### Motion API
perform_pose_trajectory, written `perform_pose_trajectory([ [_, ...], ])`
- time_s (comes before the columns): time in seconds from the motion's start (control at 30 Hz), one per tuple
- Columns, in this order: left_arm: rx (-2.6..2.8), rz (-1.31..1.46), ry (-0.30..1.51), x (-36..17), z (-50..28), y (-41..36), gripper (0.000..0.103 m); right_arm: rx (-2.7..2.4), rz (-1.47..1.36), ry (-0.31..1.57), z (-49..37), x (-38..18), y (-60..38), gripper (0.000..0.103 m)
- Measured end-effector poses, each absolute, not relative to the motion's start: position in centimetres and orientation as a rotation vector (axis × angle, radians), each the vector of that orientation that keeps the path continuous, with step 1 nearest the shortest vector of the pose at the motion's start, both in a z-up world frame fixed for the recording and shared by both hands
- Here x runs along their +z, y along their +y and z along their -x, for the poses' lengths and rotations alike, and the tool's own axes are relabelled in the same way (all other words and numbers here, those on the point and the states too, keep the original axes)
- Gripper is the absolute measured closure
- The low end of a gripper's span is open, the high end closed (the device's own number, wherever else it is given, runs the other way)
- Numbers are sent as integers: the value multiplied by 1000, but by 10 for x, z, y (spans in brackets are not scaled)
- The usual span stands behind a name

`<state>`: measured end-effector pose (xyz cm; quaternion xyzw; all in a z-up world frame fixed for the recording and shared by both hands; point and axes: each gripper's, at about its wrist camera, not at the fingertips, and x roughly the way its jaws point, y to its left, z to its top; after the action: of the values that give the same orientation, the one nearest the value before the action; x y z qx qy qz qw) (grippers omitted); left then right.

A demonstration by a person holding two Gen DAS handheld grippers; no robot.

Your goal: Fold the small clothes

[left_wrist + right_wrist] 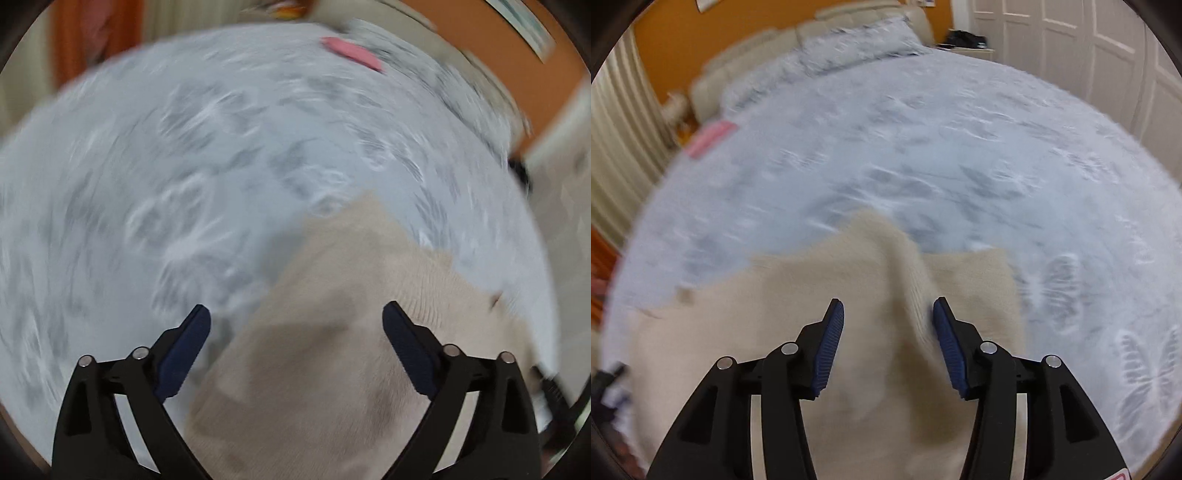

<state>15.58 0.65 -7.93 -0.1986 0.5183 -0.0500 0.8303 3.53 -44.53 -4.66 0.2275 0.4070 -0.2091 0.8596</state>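
Note:
A beige knitted garment (332, 332) lies on a bed with a pale blue-grey patterned cover (184, 166). My left gripper (296, 314) is open wide, hovering above the garment's left part with nothing between its pads. In the right wrist view the same garment (775, 295) spreads below my right gripper (888, 308), which is open. A raised fold of the garment (908, 269) stands just ahead of the right gripper and close to its right pad (945, 339). Both views are motion-blurred.
A pink folded item (352, 53) lies at the far side of the bed; it also shows in the right wrist view (709, 138). Pillows (857, 44) and a cream headboard (757, 48) stand against an orange wall. White wardrobe doors (1071, 44) are at the right.

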Motion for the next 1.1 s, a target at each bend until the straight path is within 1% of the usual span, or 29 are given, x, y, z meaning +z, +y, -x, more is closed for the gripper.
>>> perform_pose_trajectory([
  [0.07,-132,559,1193,-103,-153,21,9,-328,-509,850,-43,-40,-427,52],
  [0.1,-148,559,1170,-103,-151,22,11,-278,-507,874,-49,-42,-416,52],
  [0.13,-166,531,1159,-100,-151,18,16,-217,-485,921,-60,-47,-397,52],
  [0.17,-238,519,1162,-98,-153,10,56,-187,-460,953,-66,-51,-384,52],
  [0.2,-319,585,1198,-102,-155,3,84,-157,-434,987,-72,-56,-371,52],
  [0.23,-324,635,1212,-105,-154,2,85,-126,-406,1025,-78,-63,-359,51],
  [0.27,-310,681,1203,-102,-152,0,87,-106,-352,1088,-86,-74,-343,48],
  [0.3,-327,683,1183,-93,-150,-5,88,-116,-305,1113,-90,-80,-337,43],
  [0.37,-376,678,1121,-64,-142,-22,88,-125,-223,1110,-94,-80,-326,39],
  [0.43,-449,667,1062,-29,-132,-45,88,-117,-243,1108,-93,-77,-329,39],
  [0.53,-612,622,975,31,-115,-105,88,-97,-376,1067,-84,-66,-351,39],
  [0.6,-712,604,981,48,-107,-151,88,-113,-477,1002,-69,-54,-379,39],
  [0.67,-774,537,1009,47,-93,-205,85,-151,-547,929,-47,-44,-410,36],
  [0.73,-820,424,1037,32,-75,-261,74,-253,-570,912,-27,-45,-442,36],
  [0.77,-825,368,1032,25,-67,-279,58,-327,-561,934,-13,-50,-462,36],
  [0.8,-820,306,1037,18,-58,-293,47,-345,-580,932,-2,-55,-476,36],
  [0.83,-805,257,1054,12,-50,-302,43,-347,-625,919,11,-61,-490,36],
  [0.87,-793,249,1076,7,-42,-304,33,-346,-693,904,29,-68,-506,36],
  [0.93,-798,328,1074,4,-32,-286,24,-347,-753,893,55,-75,-523,36],
  [0.97,-780,372,1055,5,-29,-271,16,-343,-761,886,63,-75,-526,36],
  [1.03,-704,394,1025,7,-29,-240,15,-310,-793,859,73,-72,-528,36],
  [1.1,-651,392,1009,6,-32,-215,14,-227,-841,836,74,-66,-524,32],
])
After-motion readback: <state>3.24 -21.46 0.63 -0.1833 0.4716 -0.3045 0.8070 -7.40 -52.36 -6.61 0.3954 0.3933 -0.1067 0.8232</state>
